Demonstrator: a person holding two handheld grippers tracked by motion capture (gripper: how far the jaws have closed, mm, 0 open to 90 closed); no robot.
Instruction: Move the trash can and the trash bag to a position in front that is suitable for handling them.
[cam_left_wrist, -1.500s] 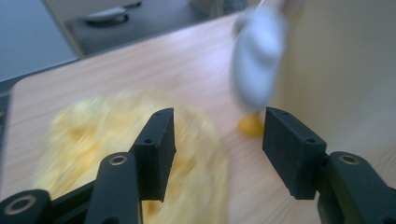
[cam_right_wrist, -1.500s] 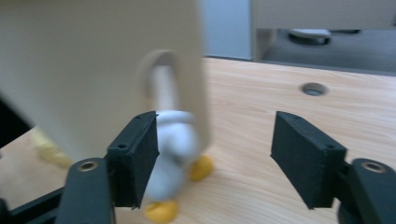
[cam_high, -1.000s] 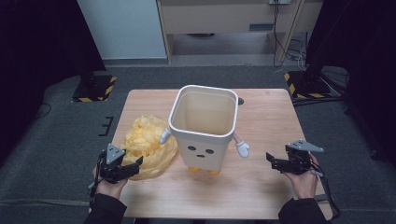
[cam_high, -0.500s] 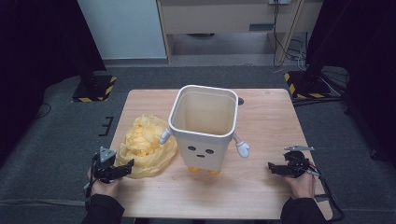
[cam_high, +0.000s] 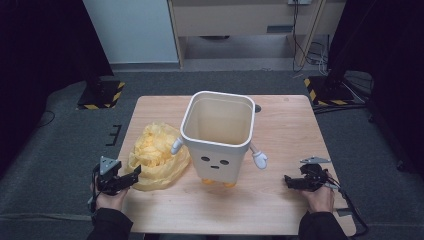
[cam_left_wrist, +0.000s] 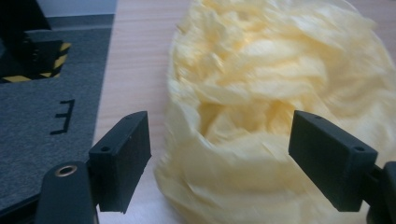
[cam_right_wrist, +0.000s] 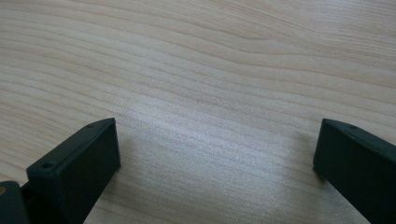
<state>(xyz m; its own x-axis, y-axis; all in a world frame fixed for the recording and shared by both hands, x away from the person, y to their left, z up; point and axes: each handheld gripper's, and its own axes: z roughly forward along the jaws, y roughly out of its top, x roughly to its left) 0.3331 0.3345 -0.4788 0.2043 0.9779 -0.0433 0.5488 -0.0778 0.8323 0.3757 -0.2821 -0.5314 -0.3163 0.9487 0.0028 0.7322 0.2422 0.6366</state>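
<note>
- My left tongs (cam_high: 134, 173) are spread at the edge of the yellow bag (cam_high: 152, 156), not pinching it.
- My right tongs (cam_high: 288, 180) are spread wide over the bare table (cam_high: 285, 130), gripping nothing.

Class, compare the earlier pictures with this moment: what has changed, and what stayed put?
Both hands sank toward the table. The left gripper closed in on the yellow bag; the right gripper lowered over bare wood. Both sets of jaws opened wider, gripping nothing. The bin and bag stayed put.
</note>
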